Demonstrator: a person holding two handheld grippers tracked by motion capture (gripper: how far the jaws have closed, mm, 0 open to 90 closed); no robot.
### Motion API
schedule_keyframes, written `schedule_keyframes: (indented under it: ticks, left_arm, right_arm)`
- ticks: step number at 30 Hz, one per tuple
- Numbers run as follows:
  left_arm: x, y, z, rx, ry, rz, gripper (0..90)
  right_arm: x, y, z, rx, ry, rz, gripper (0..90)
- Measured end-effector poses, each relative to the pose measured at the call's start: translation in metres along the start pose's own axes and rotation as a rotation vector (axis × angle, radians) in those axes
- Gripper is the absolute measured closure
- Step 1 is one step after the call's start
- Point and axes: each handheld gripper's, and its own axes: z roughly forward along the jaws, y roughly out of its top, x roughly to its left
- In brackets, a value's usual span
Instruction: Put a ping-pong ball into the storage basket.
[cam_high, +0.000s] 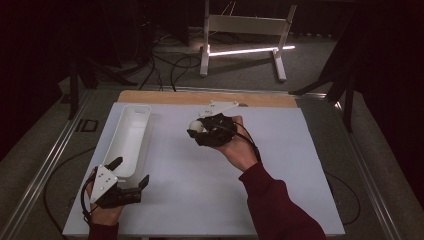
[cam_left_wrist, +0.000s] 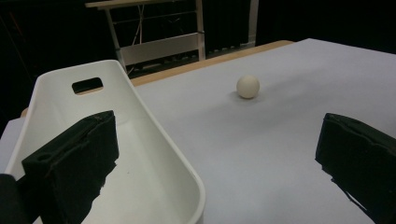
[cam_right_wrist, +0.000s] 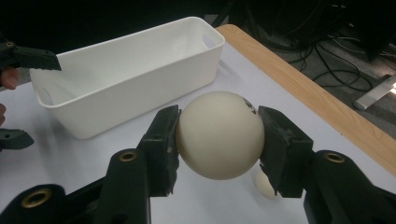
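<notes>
The ball (cam_right_wrist: 219, 135) sits pinched in the right tool (cam_right_wrist: 218, 140) above the counter (cam_high: 280, 150), presumably bound for the bin (cam_high: 131, 131), where the left tool (cam_high: 131, 172), spread wide, straddles the near rim as if steadying it.

Cream ball (cam_right_wrist: 219, 135) clamped between jaws, near the empty white bin (cam_right_wrist: 126, 70).
</notes>
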Motion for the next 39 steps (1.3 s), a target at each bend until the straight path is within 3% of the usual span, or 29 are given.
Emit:
schedule_keyframes:
  ticks: [39]
  left_arm:
    - [0.001,0.000,-0.001,-0.006,0.000,-0.005,0.2]
  right_arm:
    - [0.008,0.019,0.024,-0.018,0.007,-0.018,50.4]
